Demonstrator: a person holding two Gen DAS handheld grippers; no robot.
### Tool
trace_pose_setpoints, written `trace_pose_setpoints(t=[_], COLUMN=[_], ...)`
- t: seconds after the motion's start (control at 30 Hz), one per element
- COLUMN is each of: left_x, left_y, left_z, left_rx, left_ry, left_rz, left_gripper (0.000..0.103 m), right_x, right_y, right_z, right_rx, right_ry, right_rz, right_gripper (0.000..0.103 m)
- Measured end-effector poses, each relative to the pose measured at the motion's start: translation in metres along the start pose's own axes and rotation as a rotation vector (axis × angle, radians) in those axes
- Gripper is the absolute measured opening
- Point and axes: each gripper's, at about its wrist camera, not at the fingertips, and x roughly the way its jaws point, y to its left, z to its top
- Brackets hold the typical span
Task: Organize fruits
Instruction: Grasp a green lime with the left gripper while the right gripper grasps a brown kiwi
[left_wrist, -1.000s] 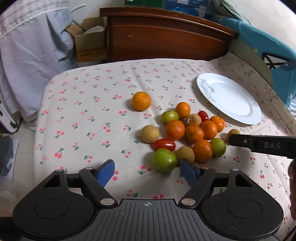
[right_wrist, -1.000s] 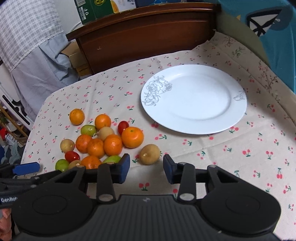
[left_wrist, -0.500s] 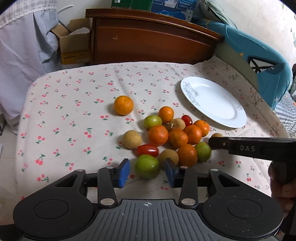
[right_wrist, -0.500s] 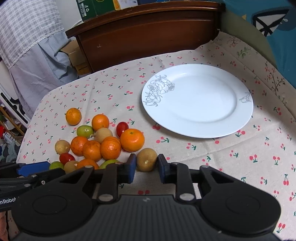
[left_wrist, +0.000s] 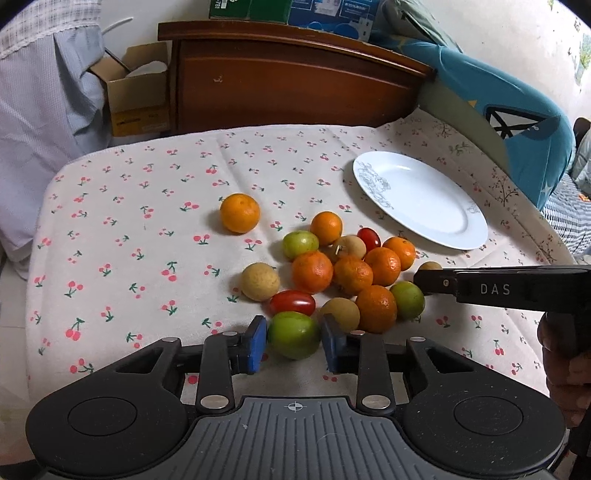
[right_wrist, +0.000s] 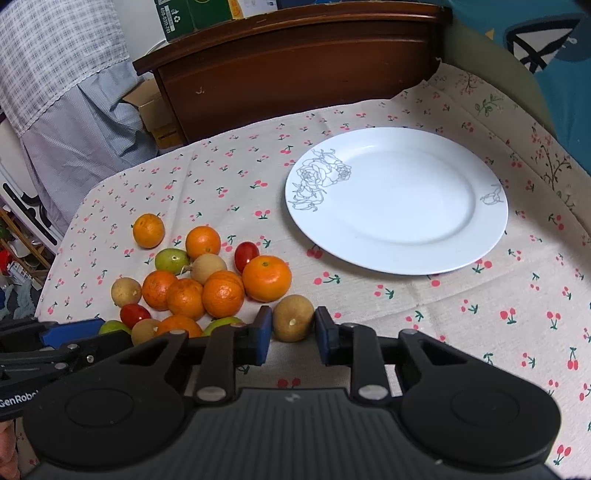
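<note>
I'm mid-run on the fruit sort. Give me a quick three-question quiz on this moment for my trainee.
1. True or false: the white plate already has fruit on it.
2. What sits between the right gripper fingers? A) a banana B) a brown fruit C) a grape
3. Fill in: the fruit between the left gripper fingers is ____ in colour.

Key: 1 false, the plate is bare. 2 B. 3 green; the left jaws are closing on that green fruit, pads at its sides.

Glossy ceramic plate, matt cotton tablecloth, polished wood headboard
</note>
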Motion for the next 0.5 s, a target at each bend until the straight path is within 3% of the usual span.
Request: trace_pose_setpoints(t=[0.5], left_x=[-0.021], left_y=[-0.014], left_z=[0.017], left_rx=[0.014], left_ry=[-0.073], left_rz=[0.006], left_gripper=[0.029], right_x=[-0.018], right_y=[0.006], right_z=[0.007], right_rx=[-0.007], right_ry=[-0.048], right_rz=[0.072], right_gripper=[0.025])
